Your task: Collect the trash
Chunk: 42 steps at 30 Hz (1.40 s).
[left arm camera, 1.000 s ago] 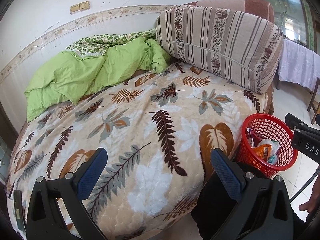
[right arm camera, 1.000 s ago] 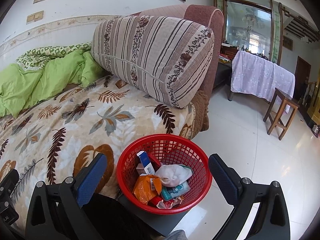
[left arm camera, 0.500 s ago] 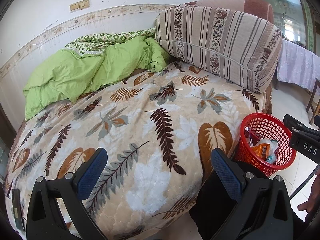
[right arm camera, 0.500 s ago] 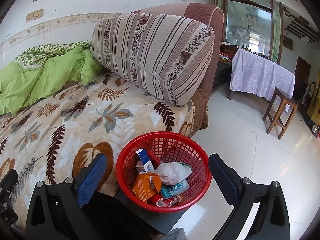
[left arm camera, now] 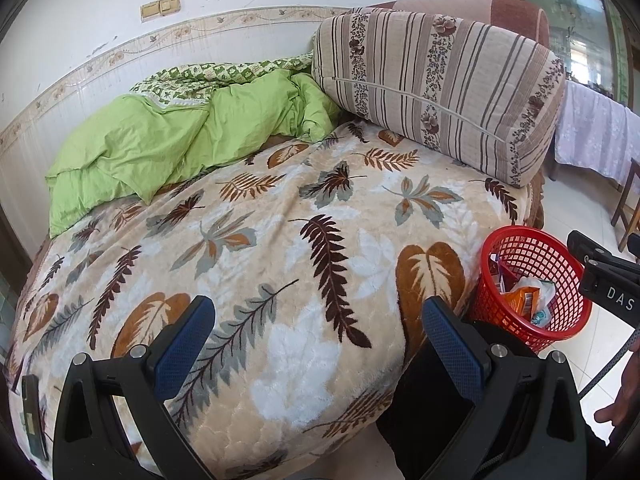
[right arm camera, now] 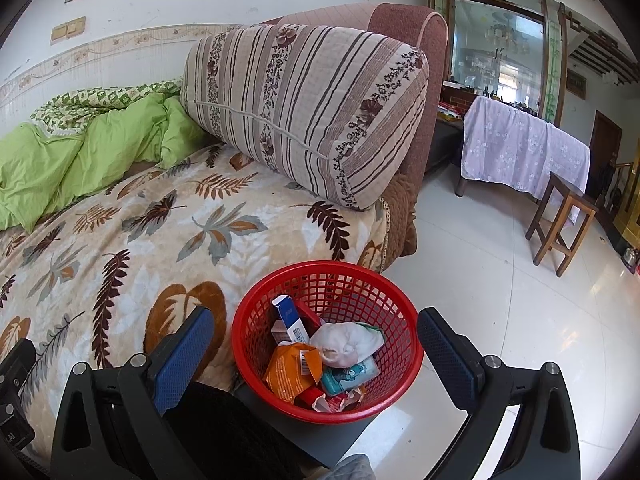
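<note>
Both left gripper point(left arm camera: 318, 346) and right gripper point(right arm camera: 316, 350) spread, empty; red basket point(right arm camera: 408, 344) near right looks full, so scan leaf blanket point(left arm camera: 280, 248) for strays.

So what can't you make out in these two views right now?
- Bottom of the red basket: right wrist view, covered by piled trash.
- Dark flat object at the blanket's left edge: left wrist view, too distorted to identify.
- Basket's base: left wrist view, behind the left hand-held gripper.
</note>
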Each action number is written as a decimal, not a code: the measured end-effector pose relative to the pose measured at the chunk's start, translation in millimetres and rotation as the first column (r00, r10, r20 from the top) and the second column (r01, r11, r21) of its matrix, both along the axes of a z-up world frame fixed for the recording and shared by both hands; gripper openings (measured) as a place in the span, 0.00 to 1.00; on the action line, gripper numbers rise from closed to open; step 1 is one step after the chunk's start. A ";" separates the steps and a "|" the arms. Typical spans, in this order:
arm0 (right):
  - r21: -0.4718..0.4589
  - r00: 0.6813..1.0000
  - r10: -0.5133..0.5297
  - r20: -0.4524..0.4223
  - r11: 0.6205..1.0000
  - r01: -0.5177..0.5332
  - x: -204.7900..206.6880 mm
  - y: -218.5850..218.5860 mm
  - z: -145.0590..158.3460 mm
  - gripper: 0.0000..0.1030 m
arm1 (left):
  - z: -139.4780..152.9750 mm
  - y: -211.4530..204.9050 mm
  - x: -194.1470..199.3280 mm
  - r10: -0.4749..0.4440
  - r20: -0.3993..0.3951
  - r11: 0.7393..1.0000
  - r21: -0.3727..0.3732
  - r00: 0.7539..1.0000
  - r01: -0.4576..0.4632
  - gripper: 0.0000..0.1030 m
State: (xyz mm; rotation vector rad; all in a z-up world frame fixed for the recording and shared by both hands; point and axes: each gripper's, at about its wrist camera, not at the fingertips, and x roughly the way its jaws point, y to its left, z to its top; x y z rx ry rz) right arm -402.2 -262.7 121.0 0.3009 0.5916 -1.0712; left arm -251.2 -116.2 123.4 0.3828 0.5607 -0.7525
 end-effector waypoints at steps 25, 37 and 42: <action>0.020 1.000 -0.001 -0.012 1.000 0.001 1.5 -2.0 -3.5 0.99 | -0.5 -0.1 -0.7 0.000 -0.004 1.000 -0.001 1.000 0.000 1.00; 0.019 1.000 0.000 -0.013 1.000 0.000 2.3 -2.2 -3.4 0.99 | -0.8 0.1 -1.6 0.000 -0.005 1.000 -0.003 1.000 0.000 1.00; 0.020 1.000 0.000 -0.013 1.000 0.001 2.5 -2.3 -3.3 0.99 | -0.9 0.3 -1.3 0.000 -0.005 1.000 -0.002 1.000 0.000 1.00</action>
